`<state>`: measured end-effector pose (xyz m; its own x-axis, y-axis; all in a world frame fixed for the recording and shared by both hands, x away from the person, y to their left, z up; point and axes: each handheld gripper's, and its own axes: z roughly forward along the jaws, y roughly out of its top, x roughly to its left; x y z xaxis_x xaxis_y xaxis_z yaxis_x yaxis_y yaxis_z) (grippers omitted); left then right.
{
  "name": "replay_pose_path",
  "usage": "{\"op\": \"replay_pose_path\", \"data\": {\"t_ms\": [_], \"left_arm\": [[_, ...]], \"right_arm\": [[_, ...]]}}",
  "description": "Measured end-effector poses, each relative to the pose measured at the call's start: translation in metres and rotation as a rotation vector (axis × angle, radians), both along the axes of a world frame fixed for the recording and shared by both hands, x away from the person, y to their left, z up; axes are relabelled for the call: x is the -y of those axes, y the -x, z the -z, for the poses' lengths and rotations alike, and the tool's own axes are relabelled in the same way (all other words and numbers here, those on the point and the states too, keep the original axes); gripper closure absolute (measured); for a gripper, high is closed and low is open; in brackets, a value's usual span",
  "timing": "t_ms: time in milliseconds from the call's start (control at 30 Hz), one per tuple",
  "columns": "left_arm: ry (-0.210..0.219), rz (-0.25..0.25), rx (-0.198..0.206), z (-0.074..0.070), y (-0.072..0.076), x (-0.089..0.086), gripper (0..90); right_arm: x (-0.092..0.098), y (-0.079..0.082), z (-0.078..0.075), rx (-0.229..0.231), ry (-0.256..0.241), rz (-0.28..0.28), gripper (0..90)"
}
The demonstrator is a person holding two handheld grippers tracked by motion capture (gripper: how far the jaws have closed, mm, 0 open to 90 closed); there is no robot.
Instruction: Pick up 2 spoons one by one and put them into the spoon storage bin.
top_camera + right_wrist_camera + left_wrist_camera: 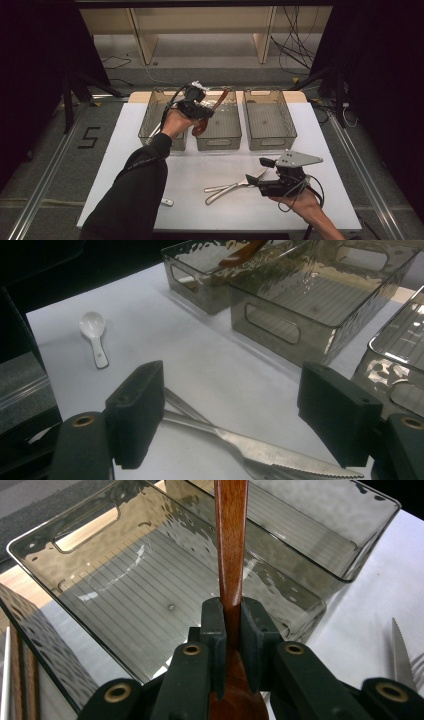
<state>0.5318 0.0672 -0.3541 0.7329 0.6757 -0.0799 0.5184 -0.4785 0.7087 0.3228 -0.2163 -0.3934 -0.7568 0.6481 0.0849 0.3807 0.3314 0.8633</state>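
Note:
A brown wooden spoon (pixel 220 100) hangs tilted over the middle clear bin (pixel 220 142), its bowl low near that bin's left wall. My left gripper (pixel 206 113) is shut on the spoon. In the left gripper view the spoon's handle (pixel 231 540) rises from between the jaws of that gripper (pixel 232 625), above the ribbed bin floor (pixel 150 585). My right gripper (pixel 259 171) stands open at the front right, just over a metal knife (pixel 260 450) and a fork (pixel 225 188) that lie crossed on the white table. The right gripper (pixel 237 417) has nothing between its jaws.
Three clear bins stand in a row at the table's back: the left bin (pixel 150 131) holds thin brown sticks and a metal piece (pixel 6 680), and the right bin (pixel 270 142) shows a bare floor. A small white spoon (pixel 167 202) lies near the front edge, beside the left sleeve.

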Motion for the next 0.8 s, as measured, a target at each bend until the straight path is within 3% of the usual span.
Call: {"op": "replay_pose_path", "data": {"t_ms": [800], "left_arm": [[0.027,-0.022,-0.023,0.015,-0.016,0.013,80.6]], "right_arm": [[-0.001,-0.001,0.001,-0.006,-0.001,-0.009,28.1]]}}
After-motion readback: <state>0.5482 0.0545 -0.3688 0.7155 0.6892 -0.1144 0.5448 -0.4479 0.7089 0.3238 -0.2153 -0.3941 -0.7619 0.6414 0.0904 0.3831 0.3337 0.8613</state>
